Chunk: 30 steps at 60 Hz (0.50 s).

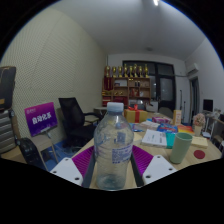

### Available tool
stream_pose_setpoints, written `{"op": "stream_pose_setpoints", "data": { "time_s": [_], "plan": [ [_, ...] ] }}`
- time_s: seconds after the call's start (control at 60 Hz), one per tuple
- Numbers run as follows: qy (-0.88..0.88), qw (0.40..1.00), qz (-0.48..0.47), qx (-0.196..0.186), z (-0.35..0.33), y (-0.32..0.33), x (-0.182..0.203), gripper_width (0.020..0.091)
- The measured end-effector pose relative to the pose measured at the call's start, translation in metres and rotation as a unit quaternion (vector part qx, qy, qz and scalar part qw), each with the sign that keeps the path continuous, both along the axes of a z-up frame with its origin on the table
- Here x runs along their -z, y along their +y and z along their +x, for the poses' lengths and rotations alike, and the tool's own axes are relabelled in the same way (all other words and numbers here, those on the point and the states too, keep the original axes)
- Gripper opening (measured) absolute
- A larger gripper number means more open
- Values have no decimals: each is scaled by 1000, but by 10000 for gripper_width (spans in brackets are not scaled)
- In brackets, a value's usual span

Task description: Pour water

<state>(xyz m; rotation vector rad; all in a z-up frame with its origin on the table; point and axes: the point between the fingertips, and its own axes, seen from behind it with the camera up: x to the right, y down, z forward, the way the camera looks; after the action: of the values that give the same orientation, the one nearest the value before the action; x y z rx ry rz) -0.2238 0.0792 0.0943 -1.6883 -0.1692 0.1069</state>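
A clear plastic water bottle (pixel 112 140) with a white cap and a pale label stands upright between my fingers, close to the camera. My gripper (pixel 113 158) is shut on the bottle, and the magenta pads (pixel 86 160) press against both of its sides. The water level inside is hard to read. A pale green cup (pixel 180 147) stands on the wooden table (pixel 160 165), ahead of the fingers and to the right of the bottle.
Books and small boxes (pixel 155 136) lie on the table beyond the bottle. A black office chair (pixel 72 118) and a purple sign (pixel 42 118) stand to the left. A shelf with trophies (pixel 130 80) lines the back wall.
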Motion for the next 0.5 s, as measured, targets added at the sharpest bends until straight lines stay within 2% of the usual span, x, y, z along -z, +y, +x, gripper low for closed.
{"op": "stream_pose_setpoints", "data": {
  "time_s": [0.05,0.2,0.283,0.367,0.417,0.5],
  "plan": [
    [-4,1000,3,2,0,2,-1,607],
    [6,999,6,-39,-8,6,1,537],
    [15,998,4,-64,-10,8,3,465],
    [31,996,-7,-88,-12,9,1,463],
    [70,993,-13,-95,-11,10,-15,464],
    [198,976,0,-93,17,14,-64,465]
  ]
}}
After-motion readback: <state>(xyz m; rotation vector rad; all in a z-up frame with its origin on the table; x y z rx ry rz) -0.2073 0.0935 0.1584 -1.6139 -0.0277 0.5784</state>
